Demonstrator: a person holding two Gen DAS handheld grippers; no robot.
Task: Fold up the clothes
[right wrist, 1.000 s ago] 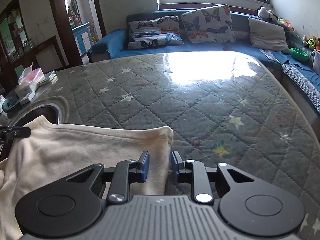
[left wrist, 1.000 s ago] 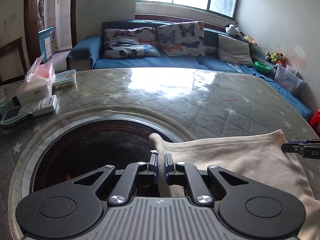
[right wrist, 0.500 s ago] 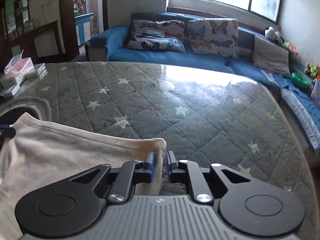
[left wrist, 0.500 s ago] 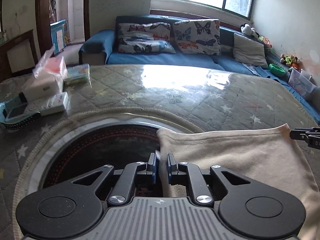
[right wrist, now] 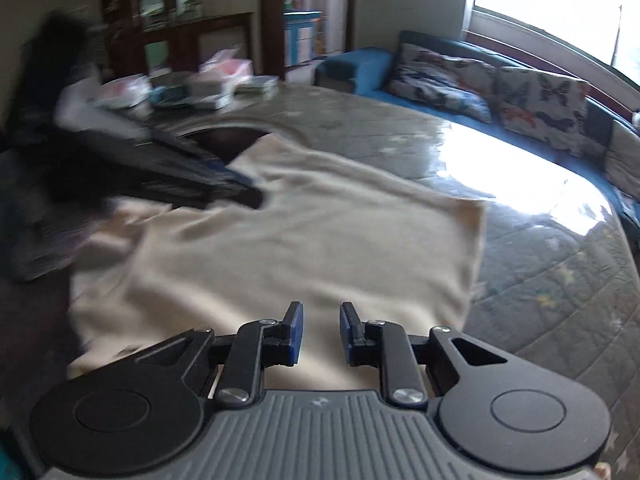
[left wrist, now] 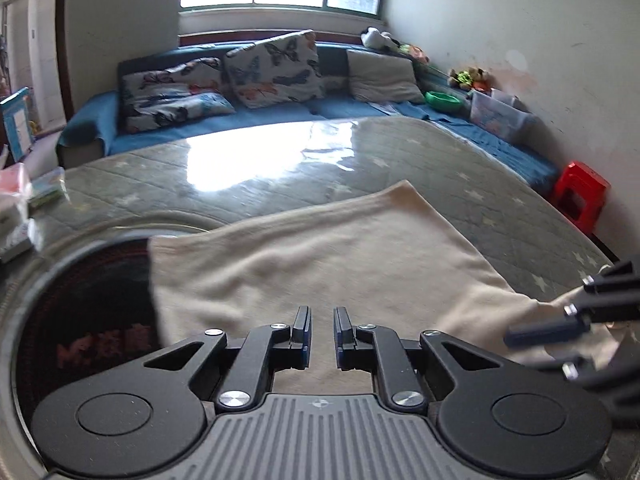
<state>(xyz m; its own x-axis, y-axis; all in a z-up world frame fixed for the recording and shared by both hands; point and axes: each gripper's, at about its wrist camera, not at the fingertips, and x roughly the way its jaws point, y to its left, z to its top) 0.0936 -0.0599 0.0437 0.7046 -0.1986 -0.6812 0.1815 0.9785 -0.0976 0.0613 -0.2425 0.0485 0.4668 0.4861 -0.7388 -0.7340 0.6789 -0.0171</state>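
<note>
A cream garment [left wrist: 328,256] lies spread flat on the quilted table; it also shows in the right wrist view [right wrist: 304,248]. My left gripper [left wrist: 322,334] is open and empty, just above the garment's near part. My right gripper [right wrist: 320,334] is open and empty above the garment's near edge. The right gripper's fingers [left wrist: 548,330] show at the right edge of the left wrist view, over the cloth's right side. The left gripper appears as a blurred dark shape [right wrist: 192,184] at the garment's left side in the right wrist view.
The quilted grey table cover [left wrist: 500,200] has a dark round glass inset [left wrist: 80,320] under the garment's left corner. Boxes and packets [right wrist: 216,84] sit at the table's far left. A blue sofa with cushions [left wrist: 272,76] stands behind; a red stool [left wrist: 580,196] is at right.
Both grippers have let go of the garment's far corners and opened. They pulled back toward the near side, and the garment now lies flat on the table.
</note>
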